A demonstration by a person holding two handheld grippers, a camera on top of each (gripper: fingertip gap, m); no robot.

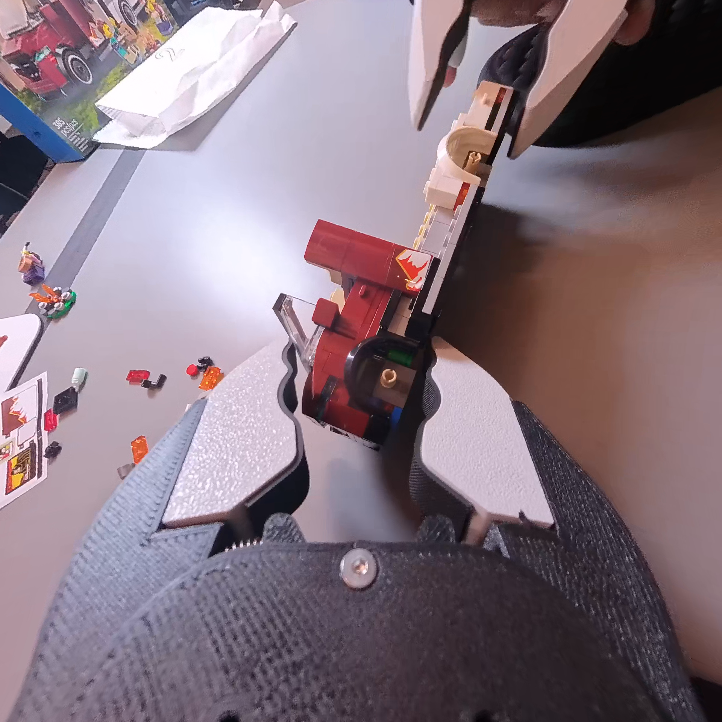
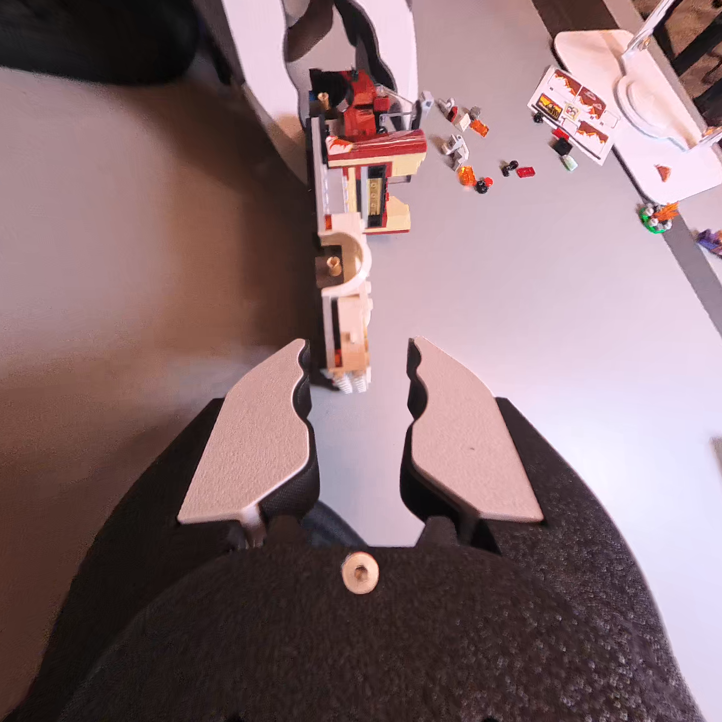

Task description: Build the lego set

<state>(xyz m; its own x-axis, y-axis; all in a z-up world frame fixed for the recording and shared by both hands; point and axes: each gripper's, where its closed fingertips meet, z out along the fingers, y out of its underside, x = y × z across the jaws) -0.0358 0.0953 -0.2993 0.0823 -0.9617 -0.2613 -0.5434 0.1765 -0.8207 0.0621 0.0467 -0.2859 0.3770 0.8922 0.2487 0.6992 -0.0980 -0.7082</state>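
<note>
A partly built lego truck [image 1: 363, 312], with a dark red cab and a white and tan body, lies on its side on the grey table [image 1: 218, 218], close to the table's edge. My left gripper [image 1: 361, 347] is shut on the cab end, one finger on each side. My right gripper [image 2: 357, 347] is open around the rear end [image 2: 347, 344]; its left finger [image 2: 265, 422] touches the body and its right finger [image 2: 465, 429] stands apart. The right gripper also shows in the left wrist view [image 1: 469, 129], and the left gripper in the right wrist view [image 2: 344, 50].
Loose small pieces [image 1: 172, 377] in red, orange and black lie beside a sticker sheet [image 1: 23, 437]. A white paper bag [image 1: 187, 74] and the set's box [image 1: 58, 66] lie farther off. A small figure [image 1: 31, 267] and a campfire piece [image 1: 56, 301] stand nearby. The brown floor [image 1: 586, 312] shows past the edge. The left gripper's tips are roughly 12 cm from the right gripper's.
</note>
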